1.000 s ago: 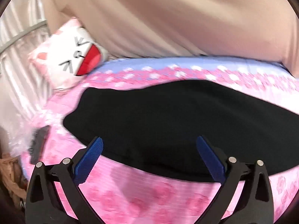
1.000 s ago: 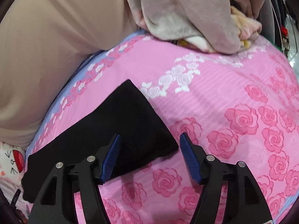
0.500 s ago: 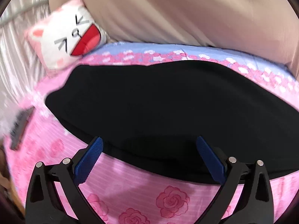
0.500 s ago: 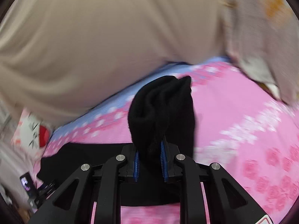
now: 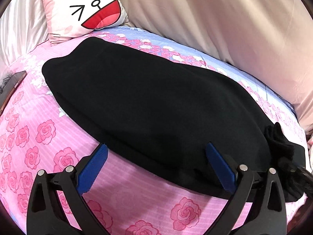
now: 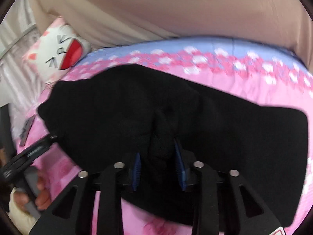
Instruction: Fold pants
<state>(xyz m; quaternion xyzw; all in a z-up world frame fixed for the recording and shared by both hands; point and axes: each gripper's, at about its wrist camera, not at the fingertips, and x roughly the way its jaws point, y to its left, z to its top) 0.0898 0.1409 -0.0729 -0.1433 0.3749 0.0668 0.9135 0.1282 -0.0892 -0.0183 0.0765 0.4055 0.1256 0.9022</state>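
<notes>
Black pants [image 5: 146,98] lie flat across the pink rose bed cover [image 5: 39,137]. My left gripper [image 5: 156,146] is open, its blue pads straddling the pants' near edge without pressing on it. The right gripper [image 6: 156,148] hovers over the pants [image 6: 234,137] with a bunched fold of the black cloth standing between its jaws. Those jaws are opening, and both blue pad faces show beside the cloth. In the left wrist view that bunched fold [image 5: 279,146] sits at the far right, on top of the flat layer. A hand [image 6: 41,195] holds the left gripper [image 6: 29,152] at the left edge.
A cat-face pillow [image 5: 84,9] leans at the head of the bed beside a beige drape [image 5: 215,19] along the far side. A dark phone [image 5: 11,86] lies on the cover at the left. Pink cover shows in front of the pants.
The right gripper shut on the pants' end and swept it left over the rest of the pants; its jaws now stand wider. The left gripper stayed open and drew nearer the pants.
</notes>
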